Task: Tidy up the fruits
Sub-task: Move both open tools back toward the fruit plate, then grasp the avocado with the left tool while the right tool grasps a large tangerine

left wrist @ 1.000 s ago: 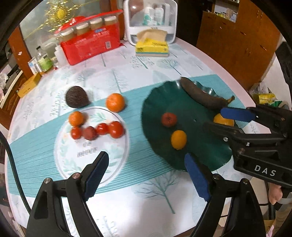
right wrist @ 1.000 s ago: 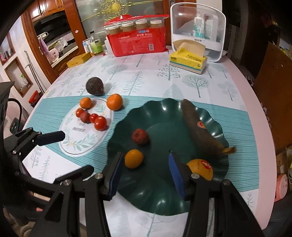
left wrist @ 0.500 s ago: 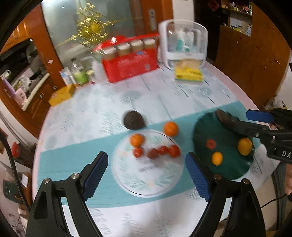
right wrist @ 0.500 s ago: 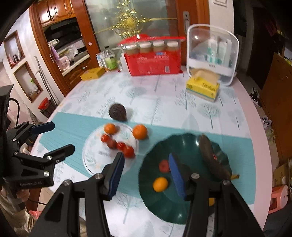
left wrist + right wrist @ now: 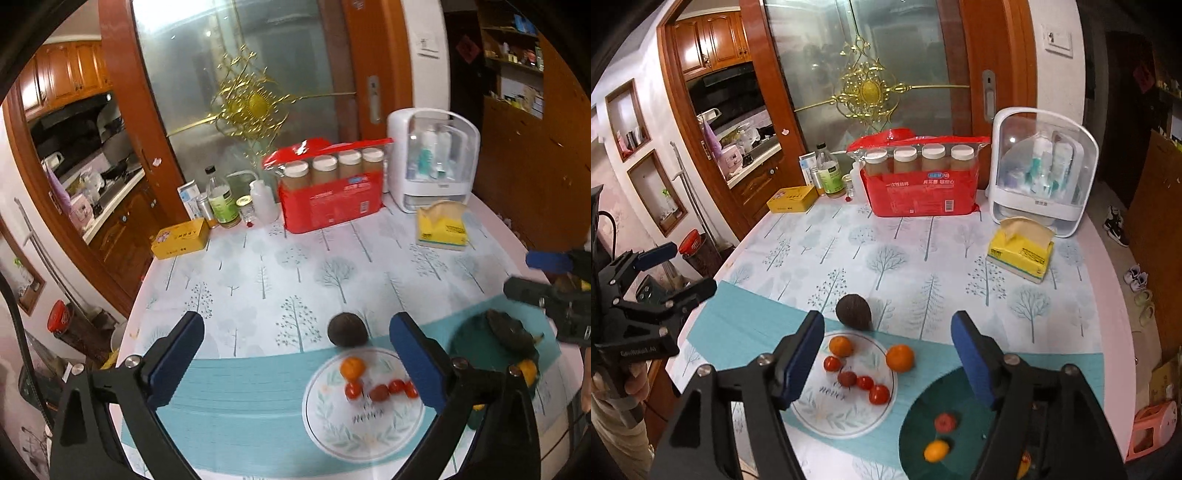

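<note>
Nearest, left gripper (image 5: 295,354) and right gripper (image 5: 888,356) both have jaws opening, nothing between them. Small fruits sit on the white plate (image 5: 812,417); green plate (image 5: 916,424) is cut off by the frame edge. Beyond, avocado (image 5: 853,311) on bare tablecloth (image 5: 905,258); red package (image 5: 919,192) at far edge.

Red pack of jars (image 5: 919,177) at the table's far edge, yellow tissue box (image 5: 1021,251) near it, white organizer (image 5: 1043,170) behind, yellow tin (image 5: 181,238) left.
</note>
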A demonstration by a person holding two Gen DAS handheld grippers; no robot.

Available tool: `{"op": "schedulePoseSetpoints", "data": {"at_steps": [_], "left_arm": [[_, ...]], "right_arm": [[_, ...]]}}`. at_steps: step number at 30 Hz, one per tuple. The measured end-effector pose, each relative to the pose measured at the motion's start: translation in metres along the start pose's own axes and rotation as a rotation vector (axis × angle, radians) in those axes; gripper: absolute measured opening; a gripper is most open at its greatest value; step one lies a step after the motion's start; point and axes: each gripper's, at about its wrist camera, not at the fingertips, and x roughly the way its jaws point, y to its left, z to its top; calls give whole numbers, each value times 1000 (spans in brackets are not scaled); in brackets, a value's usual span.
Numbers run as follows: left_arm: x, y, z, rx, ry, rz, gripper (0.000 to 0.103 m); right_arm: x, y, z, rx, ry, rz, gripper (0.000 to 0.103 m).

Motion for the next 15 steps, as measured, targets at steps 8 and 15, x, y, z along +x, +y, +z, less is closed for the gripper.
{"op": "schedulePoseSetpoints", "data": {"at_steps": [8,15], "left_arm": [[123,-12,-4,-29,163,-37,100],[231,-41,-34,-53,325,-105,100]], "right_arm": [[101,-11,-13,2,135,-36,72],[186,-21,-49,-10,297,-39,72]]}}
